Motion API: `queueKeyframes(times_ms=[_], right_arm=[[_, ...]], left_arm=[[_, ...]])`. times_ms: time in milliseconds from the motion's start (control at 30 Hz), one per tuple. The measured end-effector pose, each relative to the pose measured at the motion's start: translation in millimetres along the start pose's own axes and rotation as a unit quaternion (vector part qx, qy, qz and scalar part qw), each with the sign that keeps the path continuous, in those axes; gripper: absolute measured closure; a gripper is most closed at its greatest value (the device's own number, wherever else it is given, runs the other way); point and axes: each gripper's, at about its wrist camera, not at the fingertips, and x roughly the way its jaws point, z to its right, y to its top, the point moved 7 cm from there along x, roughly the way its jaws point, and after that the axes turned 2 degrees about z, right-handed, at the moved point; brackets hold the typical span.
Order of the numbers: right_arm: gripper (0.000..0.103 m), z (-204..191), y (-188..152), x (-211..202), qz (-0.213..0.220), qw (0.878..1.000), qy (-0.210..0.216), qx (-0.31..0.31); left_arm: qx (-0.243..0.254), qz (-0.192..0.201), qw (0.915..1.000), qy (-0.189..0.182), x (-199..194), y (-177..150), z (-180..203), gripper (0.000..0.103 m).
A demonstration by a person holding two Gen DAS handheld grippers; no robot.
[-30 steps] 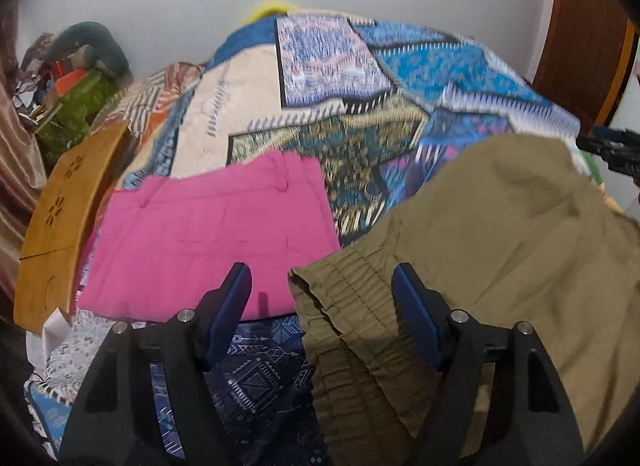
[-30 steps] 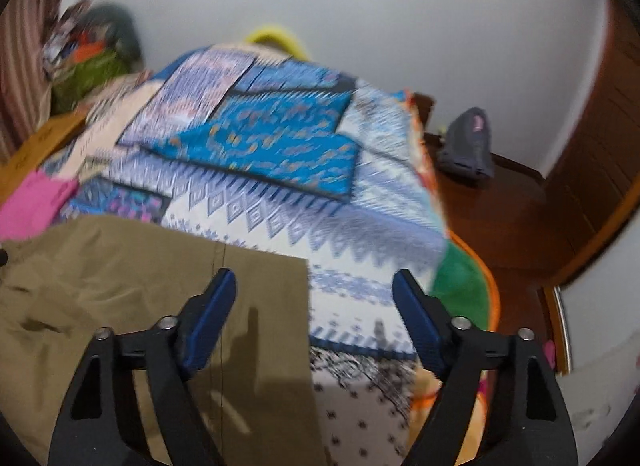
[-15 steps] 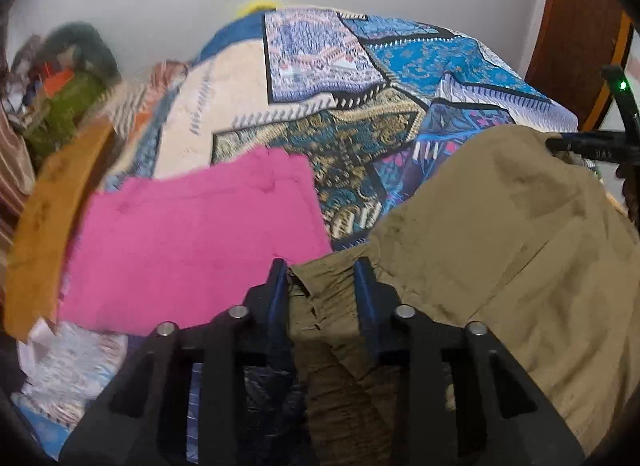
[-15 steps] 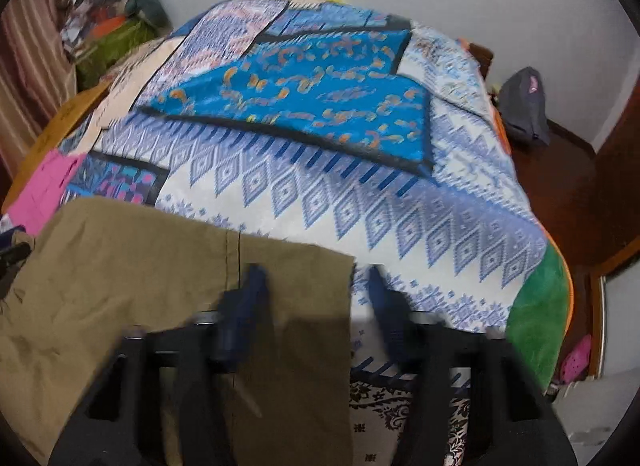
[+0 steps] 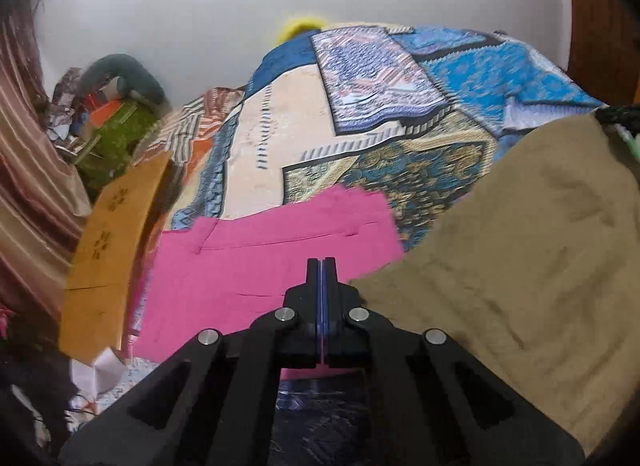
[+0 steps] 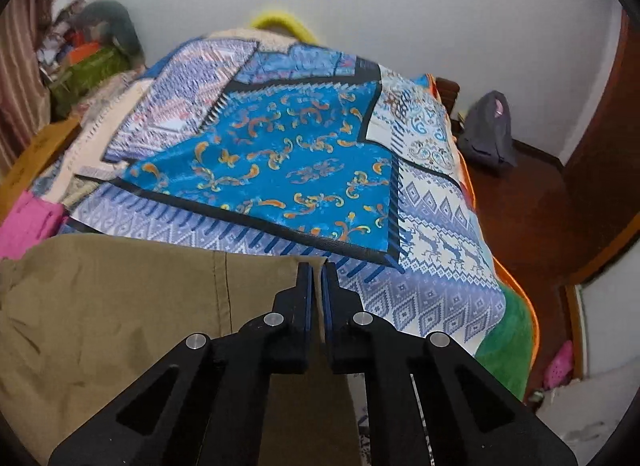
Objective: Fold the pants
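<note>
Two garments are seen on the patchwork-quilted bed [image 6: 280,169]: one pair of olive-khaki woven pants [image 5: 520,266], crumpled and spread across the near edge, and one flat pink folded cloth [image 5: 256,266] just beside it. The left gripper [image 5: 322,266] is pressed fully together — whether fabric is pinched cannot be told. The right gripper [image 6: 316,270] is clamped on the pants' hem corner. A curved wooden board [image 5: 108,242] is seen at the bed's left side.

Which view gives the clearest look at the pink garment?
The left wrist view: the folded pink garment lies spread across the frame's middle, beside the olive pants. The right wrist view catches only a pink sliver at its left edge.
</note>
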Motion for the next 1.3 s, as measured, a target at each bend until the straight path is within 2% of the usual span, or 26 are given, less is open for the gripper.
queueKeyframes(times_ms=[33,100,167,233,333,400,467,533,633,767,867,900,967,1000,1067,1167,1300], right_arm=[[0.095,0,0,-6,0.004,1.0,-0.006,-0.004],[0.082,2,-1,-23,0.014,1.0,-0.011,-0.008],[0.056,7,-4,-43,0.028,1.0,-0.011,-0.008],[0.051,11,-11,-70,0.046,0.999,-0.002,-0.011],[0.051,17,-28,-96,0.046,0.999,0.007,-0.005],[0.047,22,-42,-109,0.046,0.999,0.009,0.001],[0.036,27,-57,-119,0.047,0.999,0.012,0.014],[0.033,32,-73,-123,0.047,0.999,0.004,0.024],[0.03,34,-97,-116,0.034,0.999,-0.013,0.037],[0.03,26,-122,-89,-0.001,0.998,0.016,0.057],[0.032,20,-139,-62,-0.034,0.996,0.036,0.072],[0.035,18,-143,-53,-0.041,0.994,0.051,0.083],[0.056,15,-147,-43,-0.048,0.99,0.086,0.1],[0.06,15,-146,-42,-0.047,0.99,0.083,0.101],[0.087,19,-143,-42,-0.04,0.994,0.054,0.084],[0.088,17,-144,-39,-0.041,0.996,0.046,0.06],[0.088,9,-143,-45,-0.045,0.999,0.008,0.026]], left_arm=[[-0.009,-0.004,0.9999,-0.01,0,-1,-3,0.102],[-0.034,-0.01,0.9991,-0.024,-4,-2,-11,0.1],[-0.052,-0.006,0.9976,-0.046,-16,-1,-16,0.095],[-0.065,0.001,0.9957,-0.067,-33,-1,-18,0.089],[-0.068,0.003,0.9937,-0.089,-54,-5,-10,0.076],[-0.067,0.004,0.9921,-0.106,-66,-10,0,0.058],[-0.067,0.002,0.9898,-0.126,-76,-18,13,0.05],[-0.06,-0.009,0.9873,-0.147,-83,-28,29,0.05],[-0.038,-0.018,0.9882,-0.148,-86,-40,50,0.05],[-0.023,-0.048,0.9863,-0.156,-77,-57,71,0.05],[-0.013,-0.045,0.9882,-0.146,-73,-63,76,0.05],[-0.01,-0.045,0.9886,-0.144,-72,-65,77,0.051],[-0.006,-0.046,0.9895,-0.137,-71,-68,77,0.051],[-0.004,-0.045,0.99,-0.134,-71,-69,78,0.052],[0.003,-0.039,0.9919,-0.121,-73,-70,78,0.054],[0.017,-0.033,0.9939,-0.104,-74,-70,78,0.056],[0.039,-0.025,0.9964,-0.071,-70,-69,74,0.055]])
